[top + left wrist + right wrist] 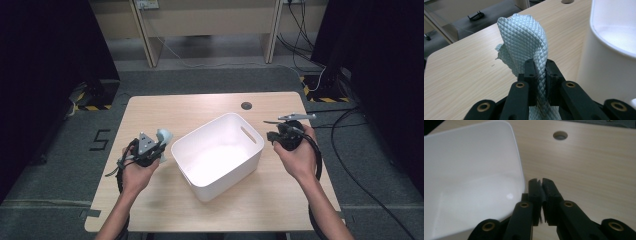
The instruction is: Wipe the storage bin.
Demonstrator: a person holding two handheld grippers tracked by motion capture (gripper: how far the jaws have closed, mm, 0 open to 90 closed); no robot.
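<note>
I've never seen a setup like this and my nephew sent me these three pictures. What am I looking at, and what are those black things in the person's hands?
No robot here: a person sits at a wooden table holding a hand-operated gripper in each hand. Each gripper has two black jaws and carries its own small camera.

The wide picture comes from a camera above, looking down on the table. The other two come from the gripper cameras, looking along the jaws.

On the table stands a white plastic bin with handle slots, its inside empty as far as the high view shows. The left gripper, left of the bin, has its jaws shut on a pale blue-green quilted cloth, which stands up above them. The right gripper, right of the bin, has its jaws closed with nothing between them.
</note>
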